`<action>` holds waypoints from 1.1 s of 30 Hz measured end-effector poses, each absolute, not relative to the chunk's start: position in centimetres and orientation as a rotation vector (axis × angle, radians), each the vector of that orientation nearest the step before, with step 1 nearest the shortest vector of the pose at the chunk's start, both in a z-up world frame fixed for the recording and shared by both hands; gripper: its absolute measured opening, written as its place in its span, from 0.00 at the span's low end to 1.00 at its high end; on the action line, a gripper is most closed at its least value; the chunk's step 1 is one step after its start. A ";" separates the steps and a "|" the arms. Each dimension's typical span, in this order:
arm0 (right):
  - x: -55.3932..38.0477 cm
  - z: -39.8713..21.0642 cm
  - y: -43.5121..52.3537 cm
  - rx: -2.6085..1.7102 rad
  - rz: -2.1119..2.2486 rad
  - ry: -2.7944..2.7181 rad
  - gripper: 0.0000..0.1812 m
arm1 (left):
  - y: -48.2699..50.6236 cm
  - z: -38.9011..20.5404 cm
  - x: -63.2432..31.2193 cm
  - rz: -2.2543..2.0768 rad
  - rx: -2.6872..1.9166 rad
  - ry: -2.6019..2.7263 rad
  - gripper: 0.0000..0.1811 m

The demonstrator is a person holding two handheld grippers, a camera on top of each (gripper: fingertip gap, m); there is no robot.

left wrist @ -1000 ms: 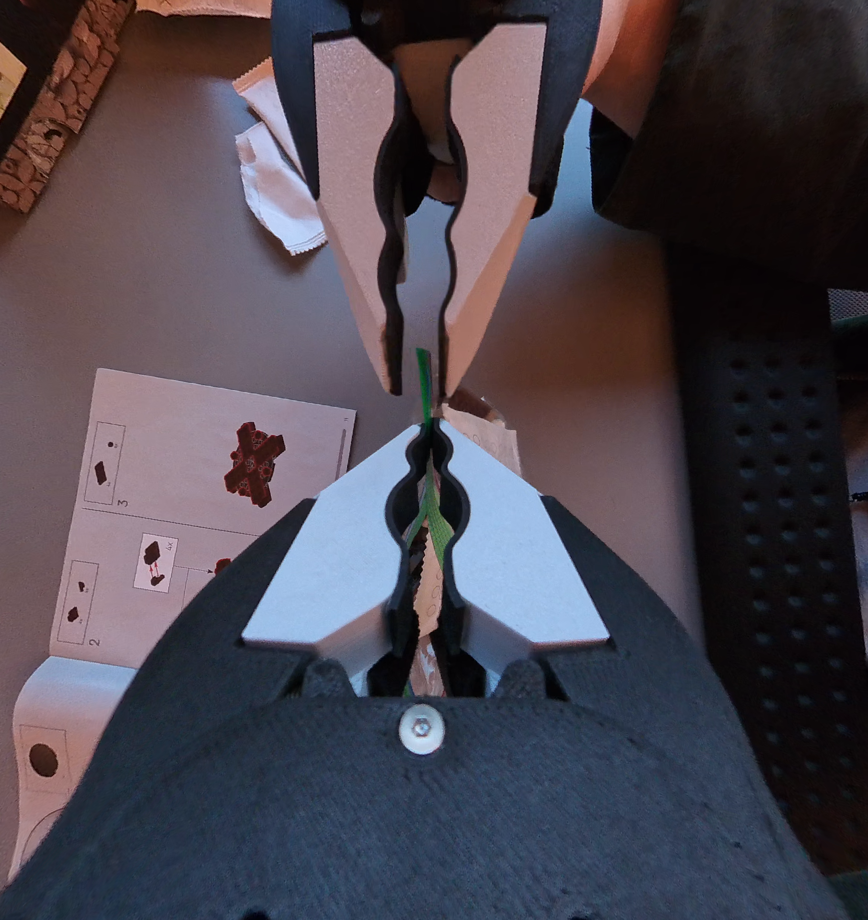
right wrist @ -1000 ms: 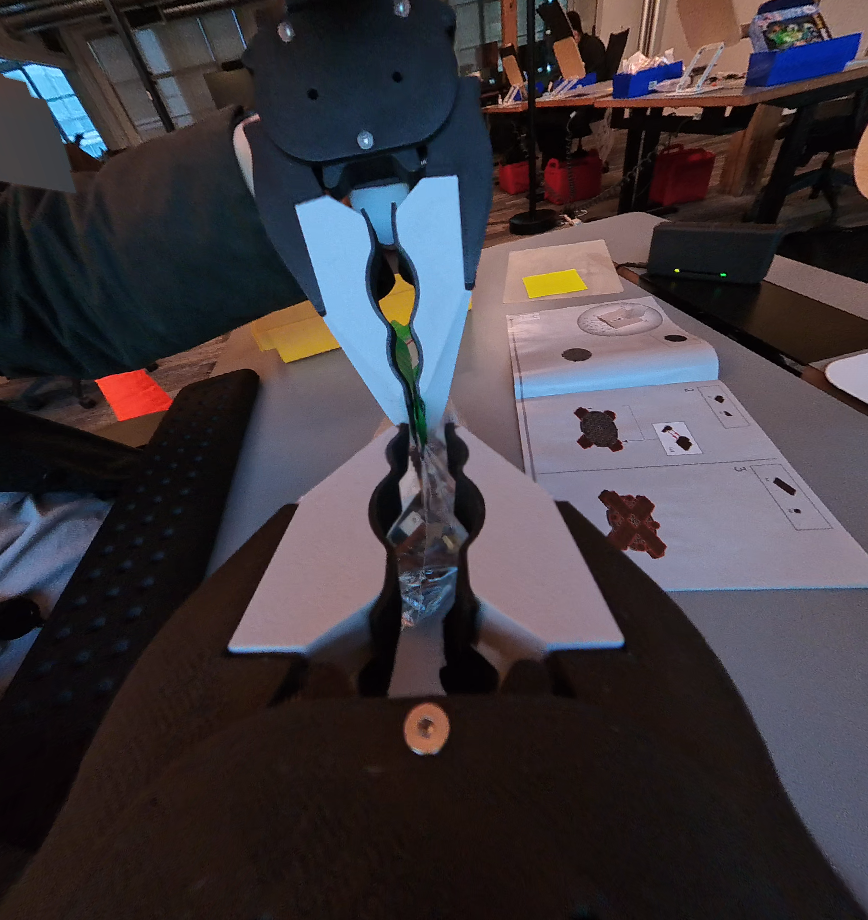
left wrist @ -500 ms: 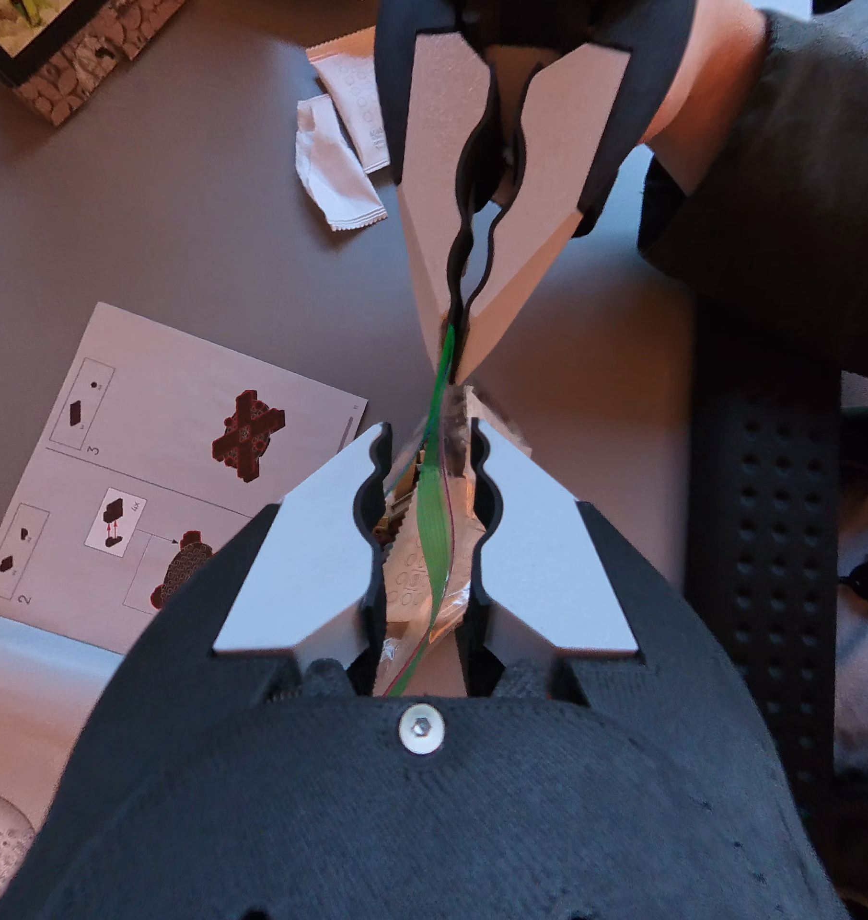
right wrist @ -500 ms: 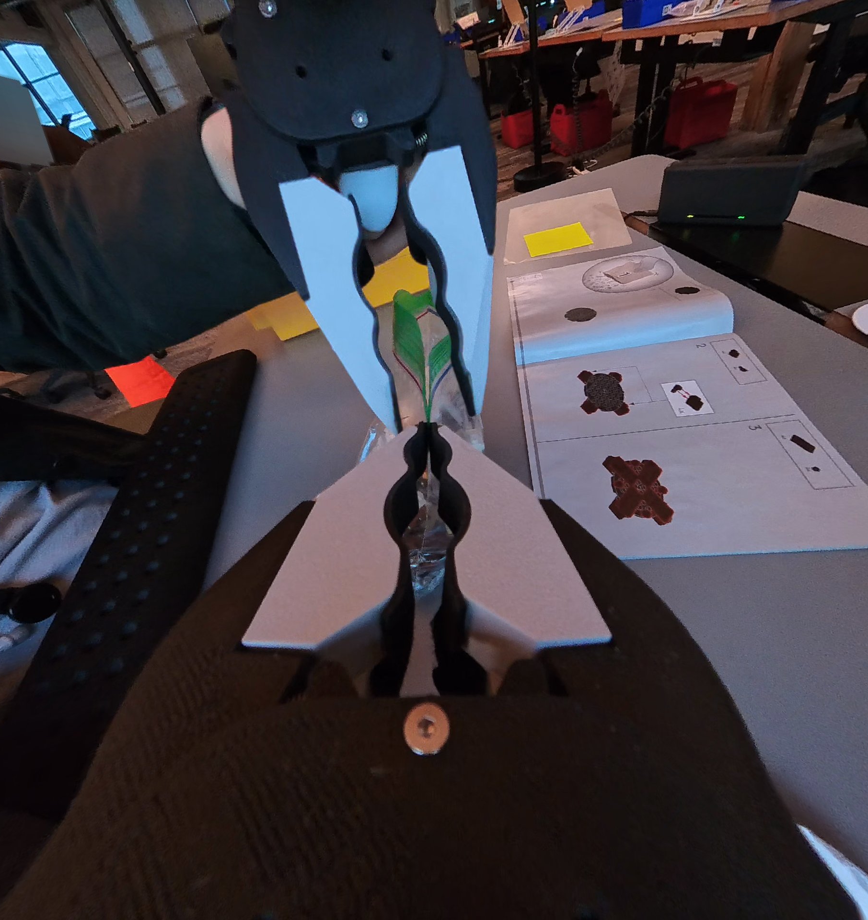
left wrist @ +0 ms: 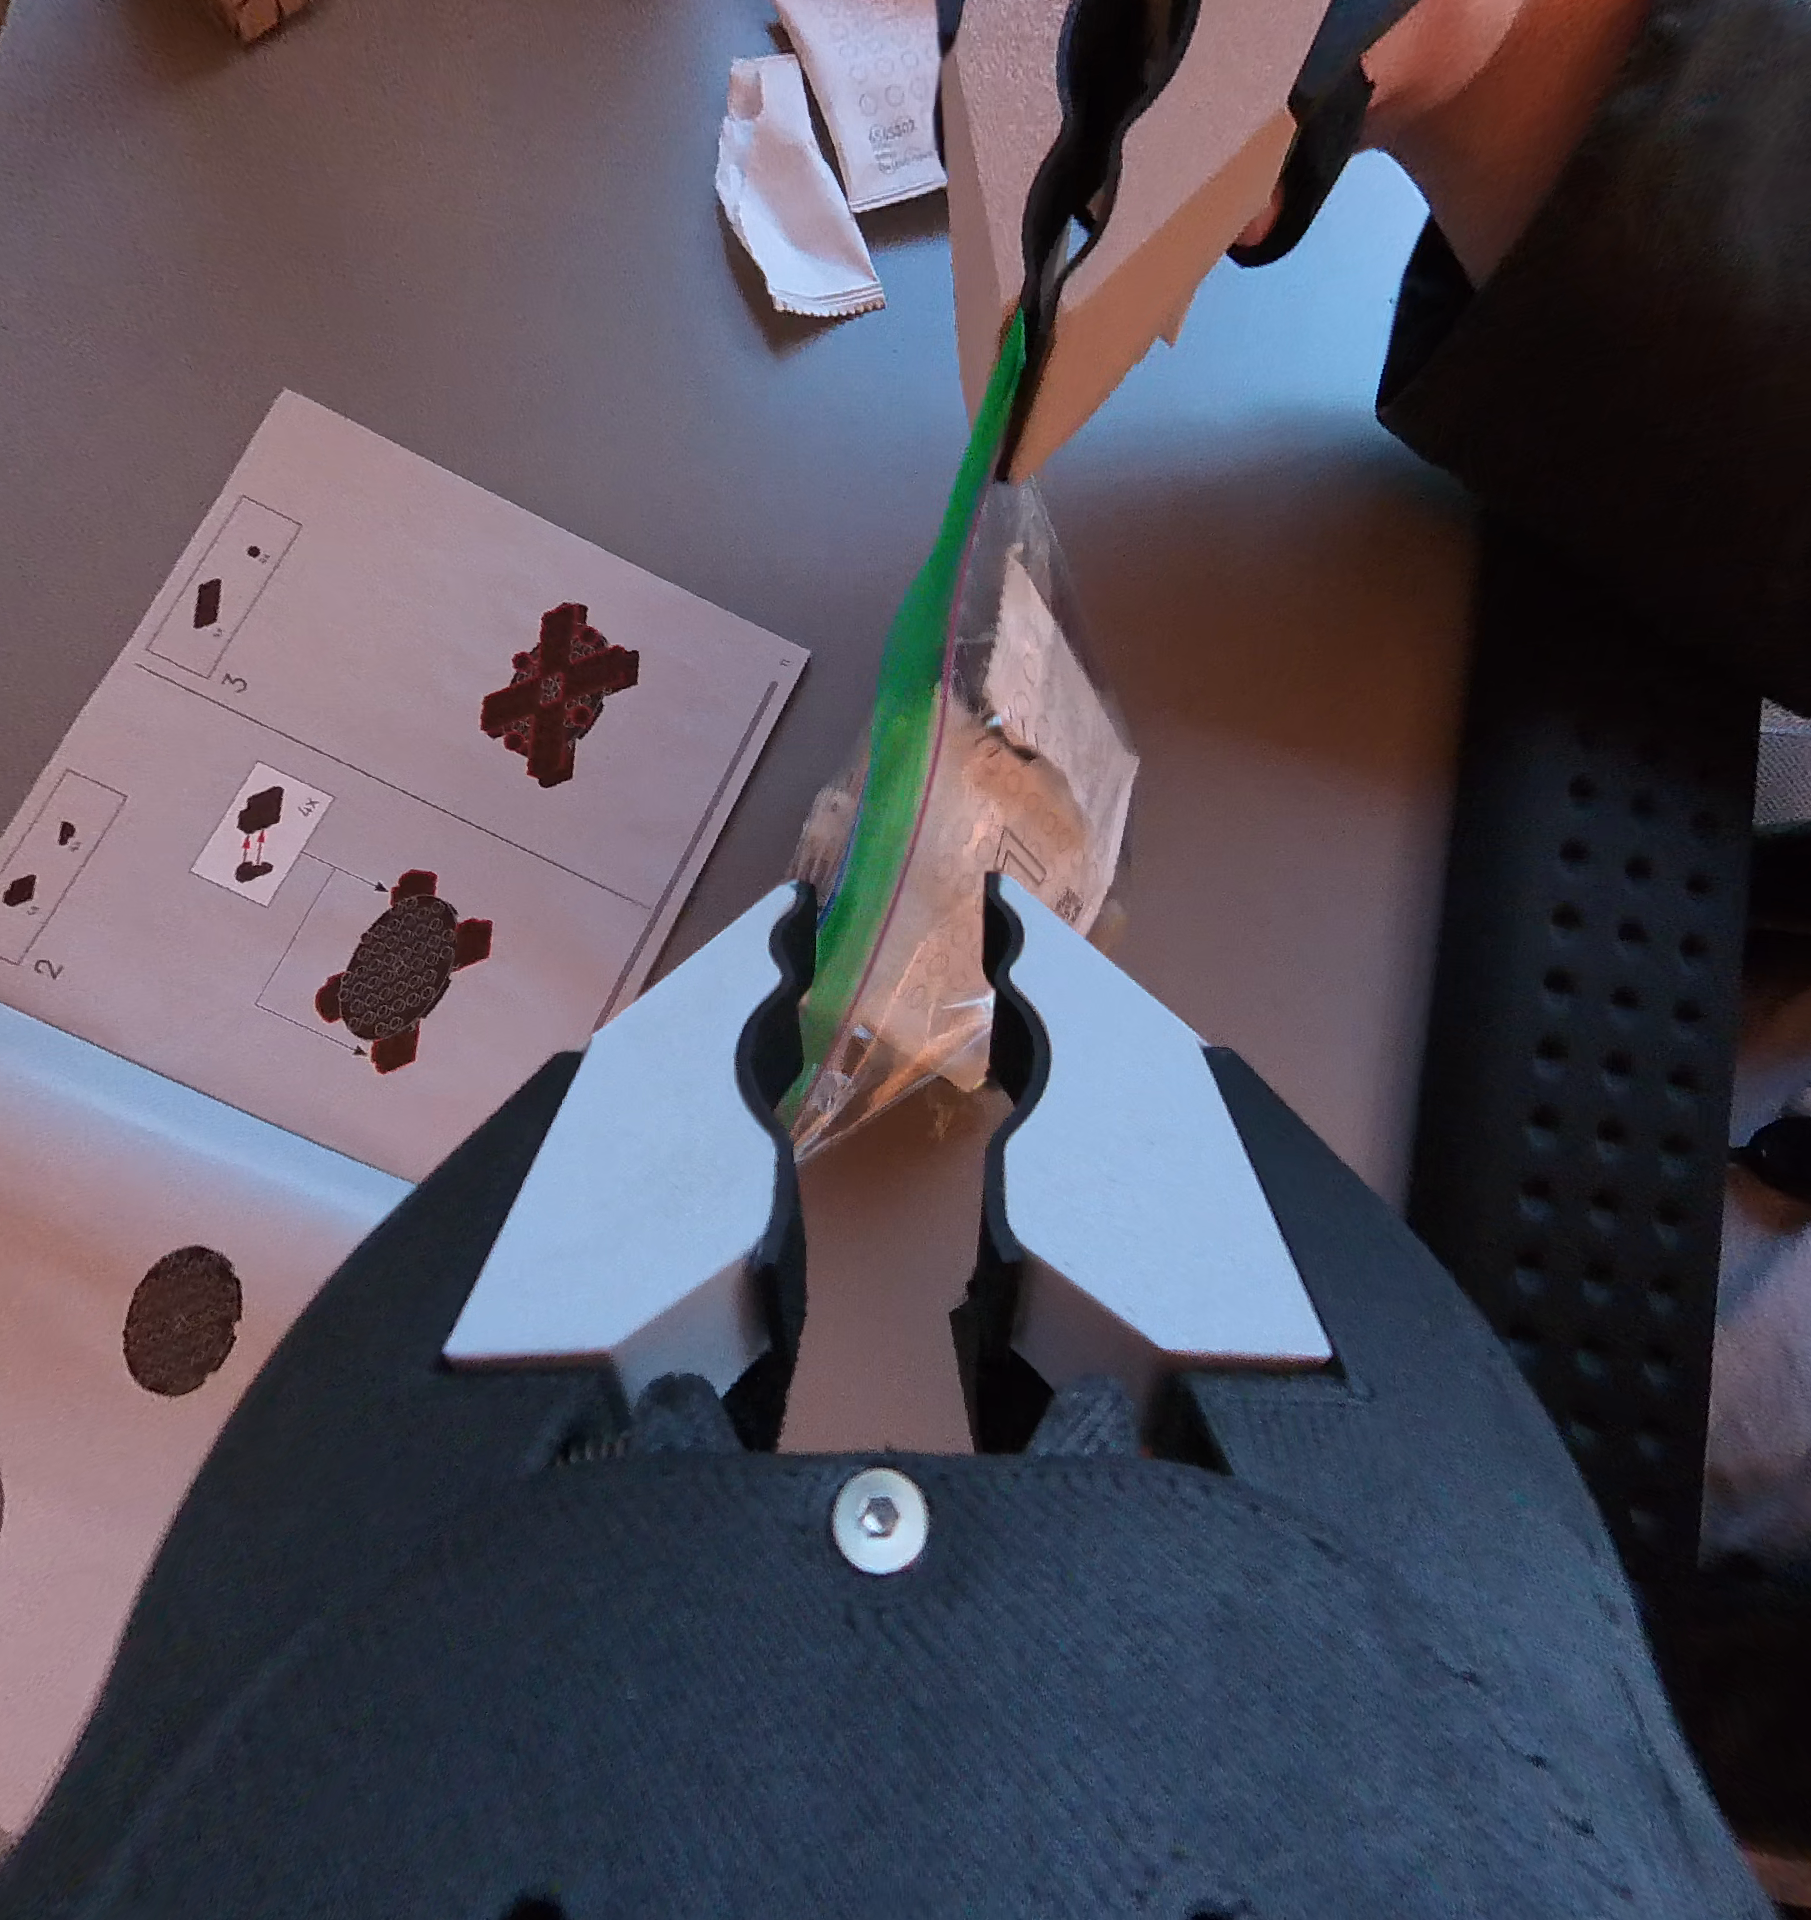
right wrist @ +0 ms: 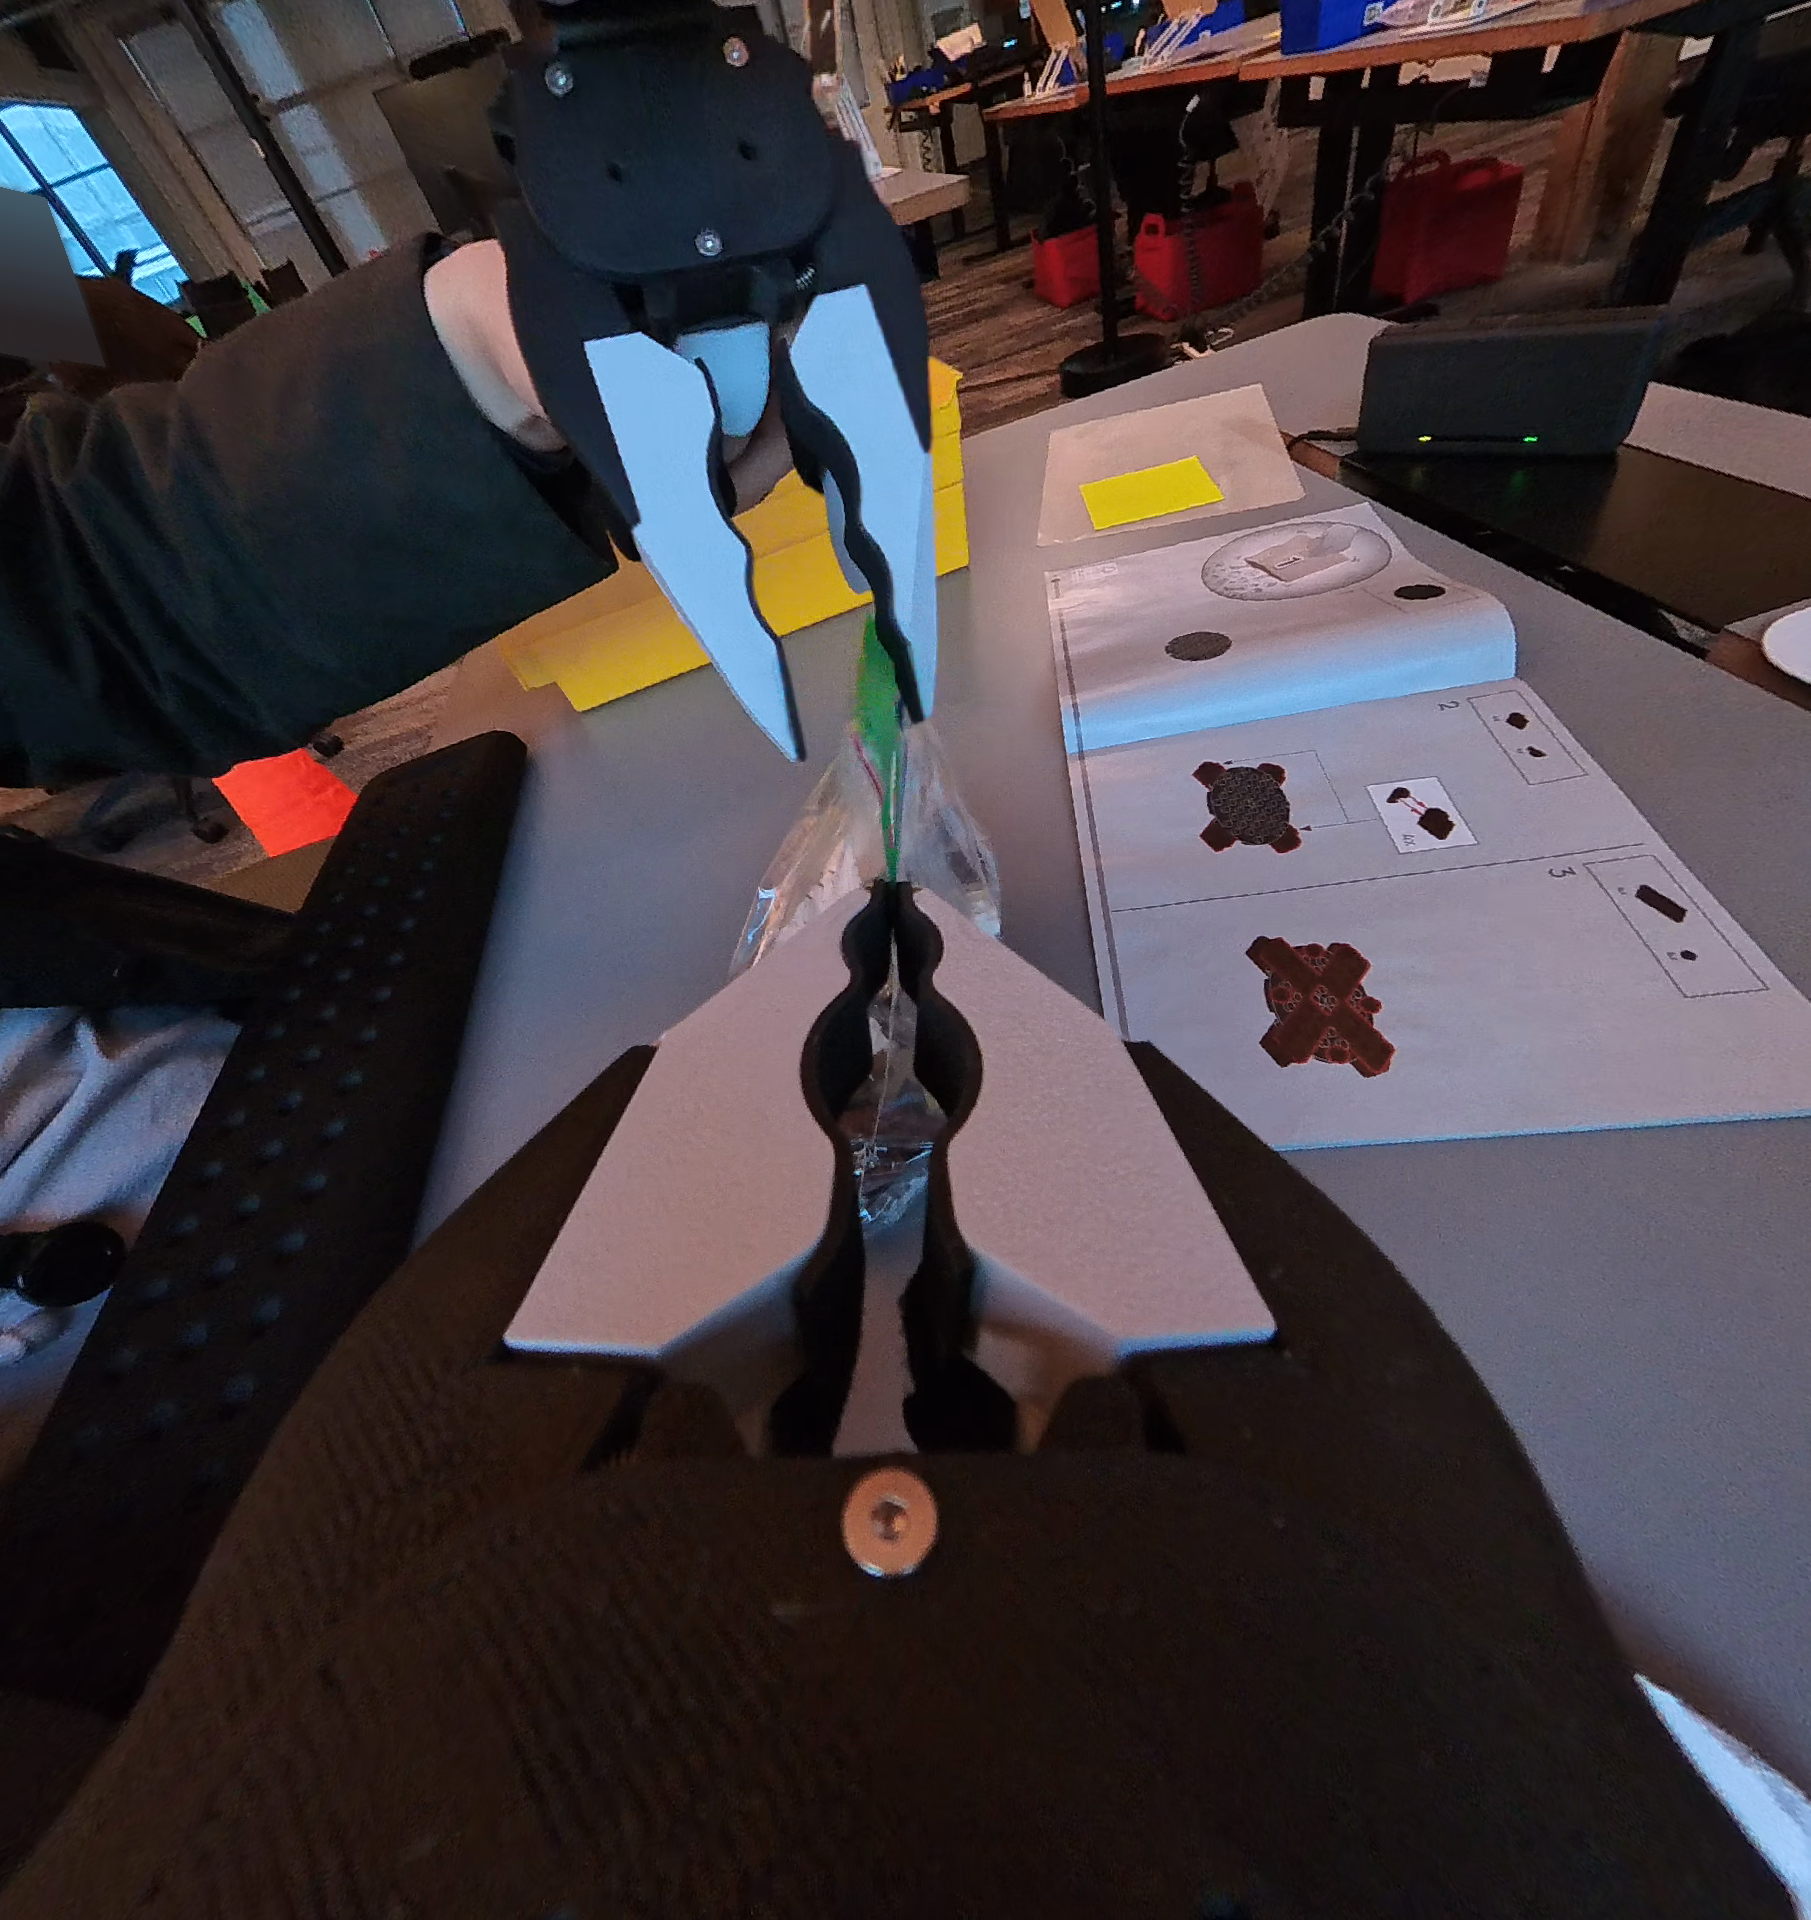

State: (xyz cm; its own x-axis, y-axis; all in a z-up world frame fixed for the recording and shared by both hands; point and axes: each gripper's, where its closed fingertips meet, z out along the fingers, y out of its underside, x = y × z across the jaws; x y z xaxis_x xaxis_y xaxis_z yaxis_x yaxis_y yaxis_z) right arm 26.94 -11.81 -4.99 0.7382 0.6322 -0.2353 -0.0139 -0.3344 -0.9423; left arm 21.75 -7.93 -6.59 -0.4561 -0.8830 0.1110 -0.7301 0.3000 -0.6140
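A grey table point(left wrist: 465, 312) carries an open instruction booklet point(left wrist: 381, 748) with brick-model diagrams, and two torn white paper packets point(left wrist: 807, 208) lie beyond it. In the right wrist view a flat yellow box point(right wrist: 693, 613) and a sheet with a yellow square point(right wrist: 1150, 488) sit farther back, a dark device with small green lights point(right wrist: 1503, 384) stands at the table's far side, and an open workshop with other desks and red containers fills the background. A black perforated chair arm point(left wrist: 1597, 935) runs along the table's edge.

A clear zip bag point(left wrist: 994, 810) with a green seal strip hangs above the table between the two tongs, with paper packets and small pieces inside. The right tongs point(right wrist: 893, 894) are closed tight on the bag, pinching its green-edged top at the very tips. The left tongs point(left wrist: 896, 904) stand apart with a clear gap; the bag's strip runs between the fingers close along the left one, and whether it touches cannot be told. They grip nothing.
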 end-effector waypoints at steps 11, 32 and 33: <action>27.1 -5.0 -11.8 -1.805 0.702 -0.479 0.00 | -6.1 -5.1 18.7 -1.007 -1.499 2.190 0.19; 27.1 -5.3 -11.6 -1.811 0.702 -0.474 0.00 | -13.3 5.0 10.9 -0.476 -0.450 1.573 0.29; 27.1 -5.3 -11.5 -1.812 0.703 -0.473 0.00 | -14.0 5.4 10.5 -0.430 -0.392 1.567 0.29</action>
